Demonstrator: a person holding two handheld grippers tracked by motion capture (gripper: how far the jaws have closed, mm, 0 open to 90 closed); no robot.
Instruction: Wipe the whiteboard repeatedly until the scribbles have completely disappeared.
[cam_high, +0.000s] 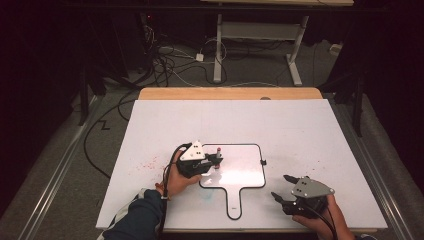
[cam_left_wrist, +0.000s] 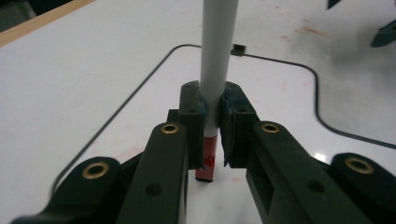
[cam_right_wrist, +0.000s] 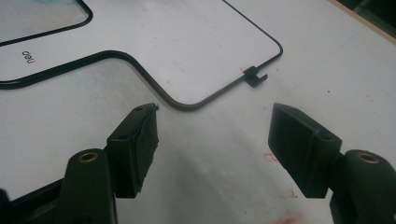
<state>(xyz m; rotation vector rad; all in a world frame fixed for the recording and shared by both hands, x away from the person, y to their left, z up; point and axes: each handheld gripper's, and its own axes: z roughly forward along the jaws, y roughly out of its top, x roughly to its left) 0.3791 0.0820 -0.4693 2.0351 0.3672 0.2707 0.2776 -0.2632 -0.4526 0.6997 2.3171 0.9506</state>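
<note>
White table (cam_high: 310, 130): one whiteboard (cam_high: 240, 172), one marker (cam_left_wrist: 215, 70), two tools.

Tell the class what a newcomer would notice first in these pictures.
The left gripper stands out first: its jaws are clamped on an upright marker, grey-barrelled with a red end pointing down at the small handled whiteboard mid-table. Next, the right gripper, near the table's front right, its jaws wide open and holding nothing. Red smudges speckle the white tabletop.

The marker (cam_left_wrist: 215, 70) is cut off at the top edge in the left gripper view; its tip against the whiteboard (cam_left_wrist: 280, 107) is hidden.
</note>
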